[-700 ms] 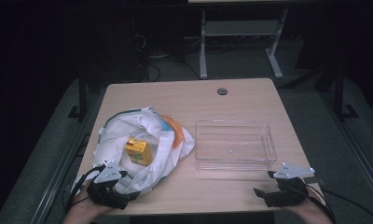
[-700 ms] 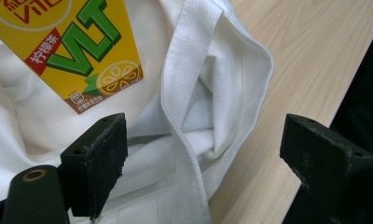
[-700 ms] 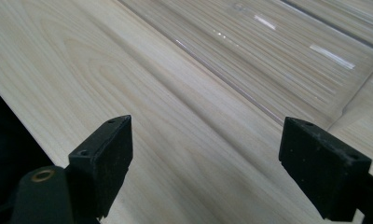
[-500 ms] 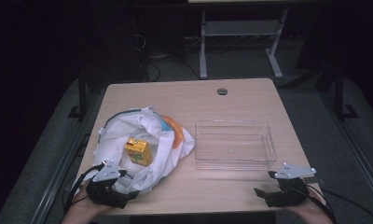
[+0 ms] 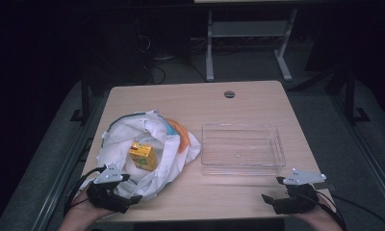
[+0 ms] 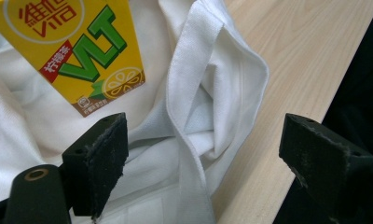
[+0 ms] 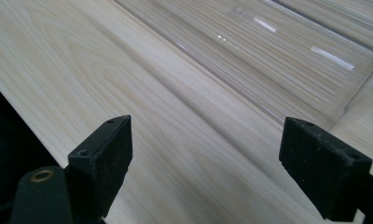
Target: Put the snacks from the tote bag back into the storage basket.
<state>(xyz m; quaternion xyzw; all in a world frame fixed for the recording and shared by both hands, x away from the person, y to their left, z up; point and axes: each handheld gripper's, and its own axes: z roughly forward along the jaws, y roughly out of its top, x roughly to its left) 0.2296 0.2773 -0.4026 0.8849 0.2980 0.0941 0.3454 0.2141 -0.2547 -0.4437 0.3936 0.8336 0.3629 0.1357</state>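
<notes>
A: How far along does this look?

B: Barely begun, I'd say. The carton (image 5: 142, 156) lies in the open mouth of the white bag (image 5: 167, 159) on the left of the bench (image 5: 181, 98), and the clear tray (image 5: 242, 150) to its right holds nothing I can make out. If the job is moving the carton into the tray, all of it is left: reach in, grip, lift, carry across, set down.

A: And the hand-held grippers?

B: The left hand-held gripper (image 5: 134, 198) sits at the bag's near edge, jaws wide apart with nothing clamped. In its own view a fold of the bag's hem (image 6: 212, 88) lies between the pads (image 6: 105, 163) without either pressing on it. The right hand-held gripper (image 5: 267, 198) hangs at the near right corner of the bench, just short of the tray, jaws also apart and empty.

A: What does the left gripper view add to the high one?

B: The print. From above the carton is a small yellow box; up close it is a lemon tea carton (image 6: 77, 51) with green letters and a lemon slice, lying on the cloth just beyond the left jaw, not touched.

A: And the right gripper view?

B: The tray's near wall (image 7: 250, 70) and the bare wood grain under it. The high view alone gives the layout: bag and tray side by side, a little apart, and an orange patch (image 5: 182, 133) on the bag's far side.
</notes>
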